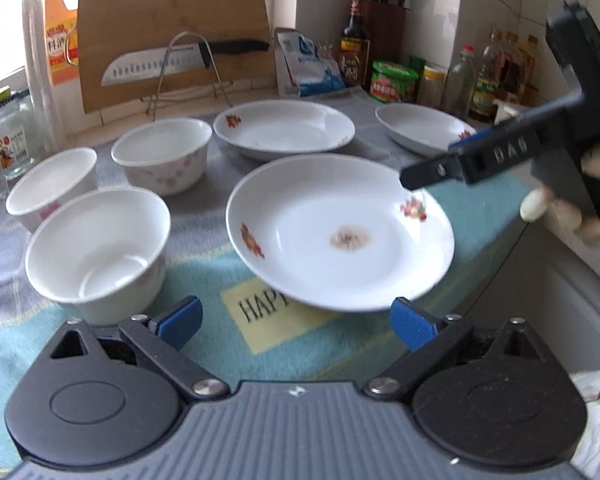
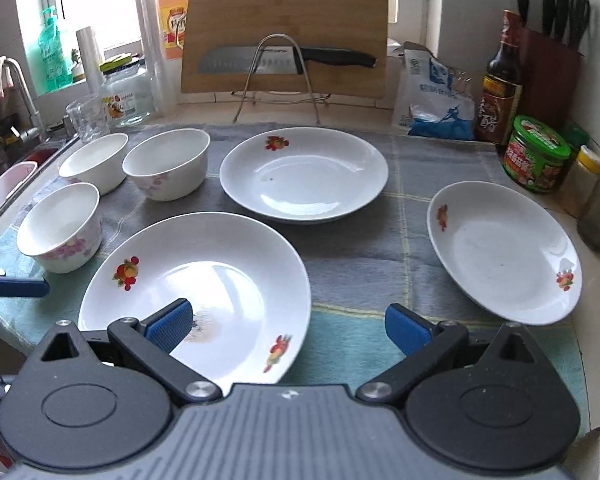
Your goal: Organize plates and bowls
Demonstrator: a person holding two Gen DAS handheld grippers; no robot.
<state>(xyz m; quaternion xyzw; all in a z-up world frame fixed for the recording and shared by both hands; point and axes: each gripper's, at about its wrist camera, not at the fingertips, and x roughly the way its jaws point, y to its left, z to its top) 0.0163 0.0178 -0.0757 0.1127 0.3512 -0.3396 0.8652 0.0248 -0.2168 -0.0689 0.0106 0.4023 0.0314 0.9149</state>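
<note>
Three white plates with fruit prints lie on a cloth mat (image 2: 360, 236). The near plate (image 1: 340, 232) (image 2: 196, 292) has a brownish smear at its centre. A second plate (image 1: 284, 128) (image 2: 304, 172) sits behind it and a third (image 1: 424, 126) (image 2: 504, 252) to the right. Three white bowls (image 1: 96, 252) (image 1: 162, 152) (image 1: 52, 184) stand in a group on the left. My left gripper (image 1: 296, 320) is open, just short of the near plate's front rim. My right gripper (image 2: 288, 326) is open, with its left finger (image 2: 168, 326) over that plate's right part and nothing held.
A bamboo cutting board (image 2: 284, 28) and a knife (image 2: 284, 58) stand in a wire rack at the back. Bottles, jars (image 2: 536, 154) and a knife block (image 2: 548, 68) crowd the back right. A faucet (image 2: 20, 88) and sink lie left. The counter edge runs along the right.
</note>
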